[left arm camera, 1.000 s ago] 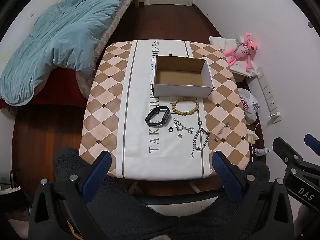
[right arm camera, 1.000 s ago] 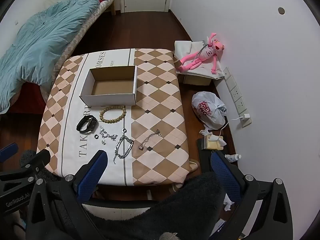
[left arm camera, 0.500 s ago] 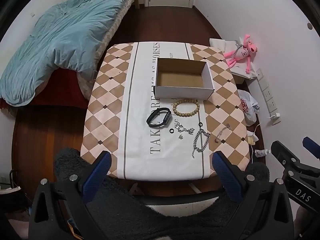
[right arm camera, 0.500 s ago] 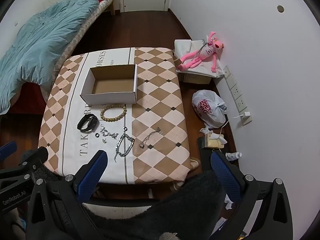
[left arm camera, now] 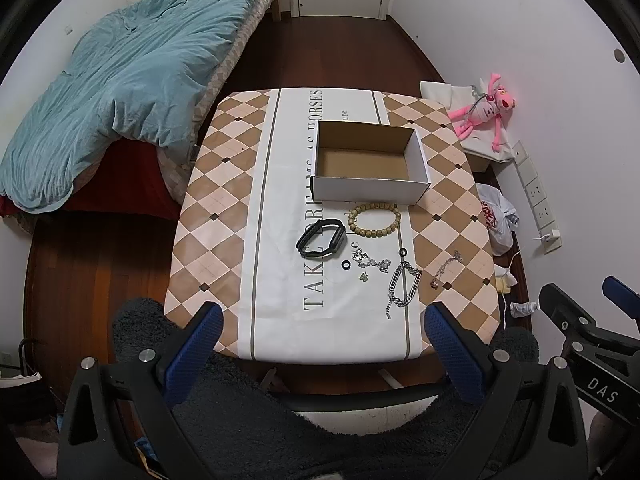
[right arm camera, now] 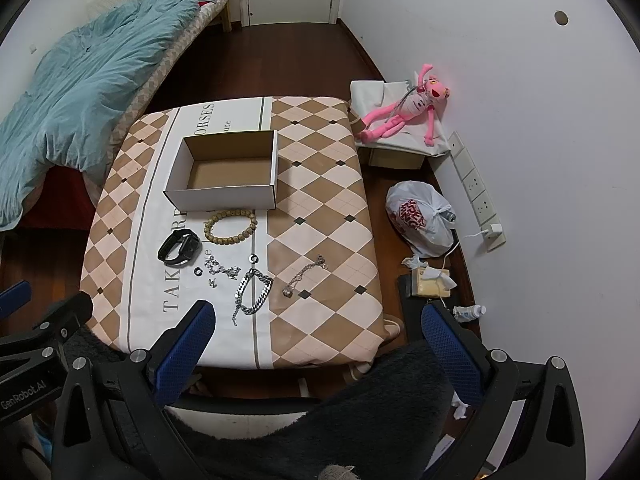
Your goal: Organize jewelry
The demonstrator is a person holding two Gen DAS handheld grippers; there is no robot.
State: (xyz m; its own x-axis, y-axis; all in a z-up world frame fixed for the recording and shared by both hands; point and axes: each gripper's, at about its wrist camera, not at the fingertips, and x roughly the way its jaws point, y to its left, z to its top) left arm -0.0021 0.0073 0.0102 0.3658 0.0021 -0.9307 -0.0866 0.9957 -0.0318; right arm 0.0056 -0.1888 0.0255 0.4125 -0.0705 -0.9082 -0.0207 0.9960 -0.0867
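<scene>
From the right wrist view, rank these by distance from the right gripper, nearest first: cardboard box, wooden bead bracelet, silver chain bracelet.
From the right gripper:
1. Silver chain bracelet, nearest, by the table's front edge, just past the left fingertip.
2. Wooden bead bracelet, mid-table, right of the black watch.
3. Cardboard box, farthest, just behind the beads.

The box covers part of the tablecloth lettering. The small charm is too tiny to identify. The blanket runs off the left edge

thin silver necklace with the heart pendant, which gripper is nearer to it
Right. The right gripper hangs open just beyond the table edge nearest the thin silver necklace; the open left gripper sits further over, toward the black watch band.
</scene>
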